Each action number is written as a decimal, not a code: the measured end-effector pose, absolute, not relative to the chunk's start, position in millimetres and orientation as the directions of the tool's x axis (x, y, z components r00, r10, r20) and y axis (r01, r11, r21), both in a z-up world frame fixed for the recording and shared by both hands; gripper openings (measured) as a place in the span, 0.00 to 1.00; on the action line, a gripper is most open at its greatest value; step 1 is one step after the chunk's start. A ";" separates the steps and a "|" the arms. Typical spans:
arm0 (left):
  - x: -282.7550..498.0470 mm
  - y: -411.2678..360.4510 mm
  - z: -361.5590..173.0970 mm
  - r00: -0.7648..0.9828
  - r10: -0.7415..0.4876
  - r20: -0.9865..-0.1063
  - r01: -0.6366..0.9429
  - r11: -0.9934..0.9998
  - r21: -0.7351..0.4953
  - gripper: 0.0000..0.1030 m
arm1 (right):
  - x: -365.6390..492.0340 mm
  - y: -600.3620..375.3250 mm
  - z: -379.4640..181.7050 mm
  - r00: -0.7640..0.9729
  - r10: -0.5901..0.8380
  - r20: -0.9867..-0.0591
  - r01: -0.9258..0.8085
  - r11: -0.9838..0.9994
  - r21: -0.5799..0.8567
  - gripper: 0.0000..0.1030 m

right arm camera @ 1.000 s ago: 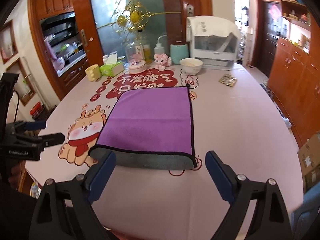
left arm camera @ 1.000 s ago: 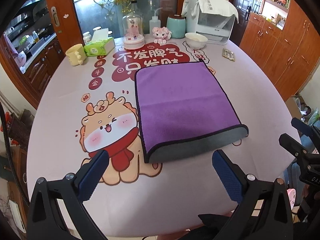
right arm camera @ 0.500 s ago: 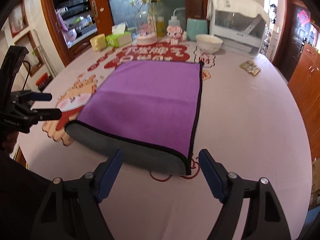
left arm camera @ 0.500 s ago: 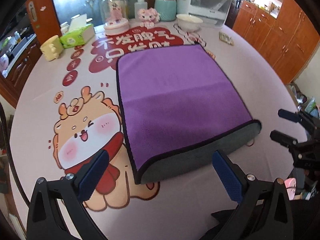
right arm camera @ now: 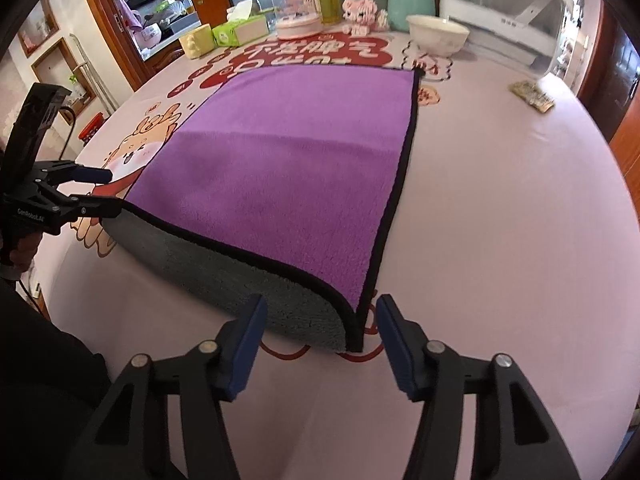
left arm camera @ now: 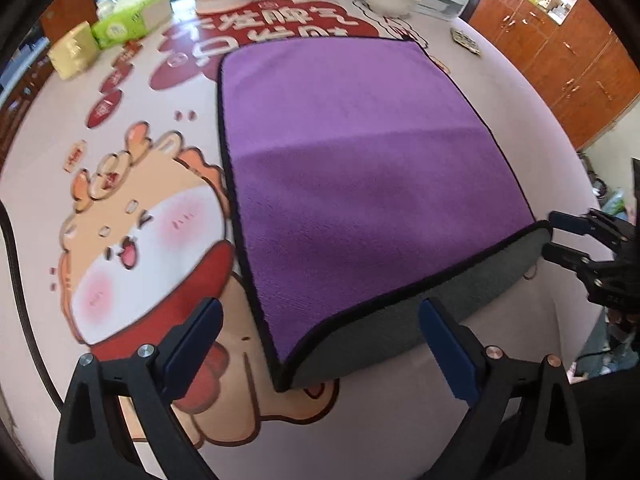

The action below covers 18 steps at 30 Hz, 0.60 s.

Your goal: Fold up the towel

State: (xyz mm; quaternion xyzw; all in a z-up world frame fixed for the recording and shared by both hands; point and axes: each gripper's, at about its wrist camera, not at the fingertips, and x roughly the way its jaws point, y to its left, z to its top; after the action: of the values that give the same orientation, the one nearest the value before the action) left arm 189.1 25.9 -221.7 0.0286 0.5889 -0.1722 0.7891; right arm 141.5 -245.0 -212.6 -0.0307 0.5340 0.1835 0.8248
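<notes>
Towel (left arm camera: 360, 168) flat on the tabletop (right arm camera: 500, 208), purple side up, near edge curling to show grey; no fold made yet, whole job left. Left gripper (left arm camera: 318, 344) and right gripper (right arm camera: 320, 336) each at a near corner, jaws released, grasping nothing. Versus a second ago: both much closer in, now straddling the corners.
</notes>
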 end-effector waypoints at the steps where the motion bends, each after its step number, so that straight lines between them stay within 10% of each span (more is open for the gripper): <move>1: 188.7 25.6 -223.2 0.243 -0.238 -0.940 0.304 0.939 -0.160 0.95 | 143.1 -245.2 -214.2 0.354 0.277 -0.893 -0.335 0.929 0.155 0.50; 18: 189.5 31.8 -236.1 0.192 -0.292 -0.937 0.268 0.934 -0.236 0.61 | 143.6 -241.5 -220.7 0.332 0.251 -0.910 -0.334 0.933 0.135 0.24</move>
State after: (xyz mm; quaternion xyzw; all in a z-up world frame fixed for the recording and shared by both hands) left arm 189.5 31.8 -236.1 -0.0097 0.6094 -0.1812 0.7718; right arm 143.6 -241.5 -220.7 -0.0379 0.5496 0.1792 0.8151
